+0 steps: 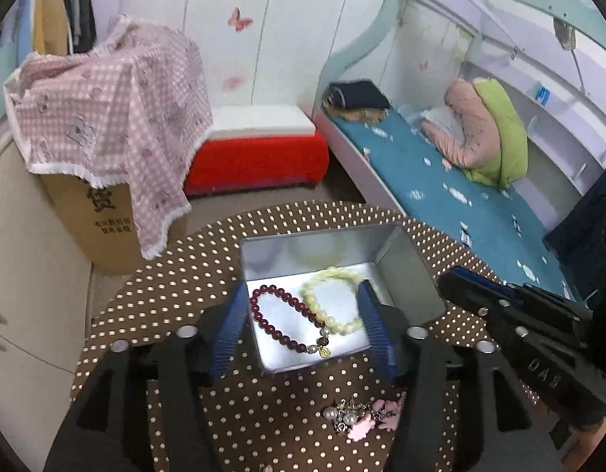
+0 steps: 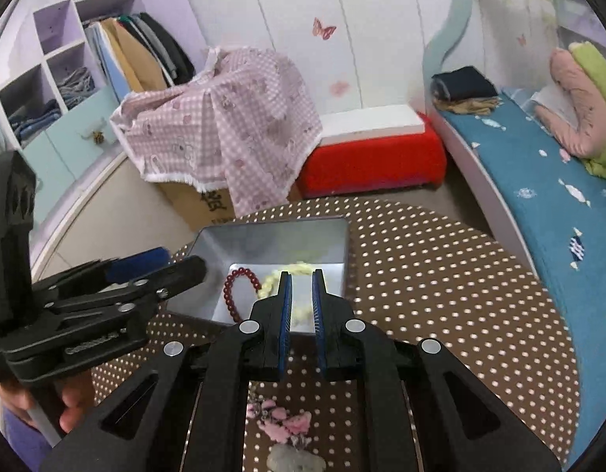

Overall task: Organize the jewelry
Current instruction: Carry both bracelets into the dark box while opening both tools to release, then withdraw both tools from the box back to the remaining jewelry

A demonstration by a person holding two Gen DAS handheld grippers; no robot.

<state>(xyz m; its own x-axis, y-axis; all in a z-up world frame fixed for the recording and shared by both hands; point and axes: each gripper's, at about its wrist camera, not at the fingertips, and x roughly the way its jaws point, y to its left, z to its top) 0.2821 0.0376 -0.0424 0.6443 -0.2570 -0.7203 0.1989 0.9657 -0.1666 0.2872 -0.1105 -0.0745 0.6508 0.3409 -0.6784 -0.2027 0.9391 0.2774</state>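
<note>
Tin: my open metal tin point(image 1: 409, 275) sits on the dotted table point(image 1: 165, 299), with the red bracelet point(image 1: 281, 320) and the pale bracelet point(image 1: 334, 299) already lying side by side on its floor, touching near the clasp.
Left gripper: my left gripper point(image 1: 303, 326) is spread wide and empty, its blue pads straddling the tin's near corner.
Right gripper: my right gripper point(image 2: 301, 303) is parted by a narrow gap with nothing between the pads; it hangs over the tin's near edge.
Still loose: a tangle of pink charms point(image 1: 366, 417) with pearls and metal bits lies on the table just short of the tin, below both grippers.
Step in hand, as I judge it: pick up that tangle next.
How I'd do it: pull the right gripper back and down, open wider, pinch the cluster's middle so trailing pieces lift together.
Risk: a loose strand may snag the tin rim; I'd lift clear before crossing it.
</note>
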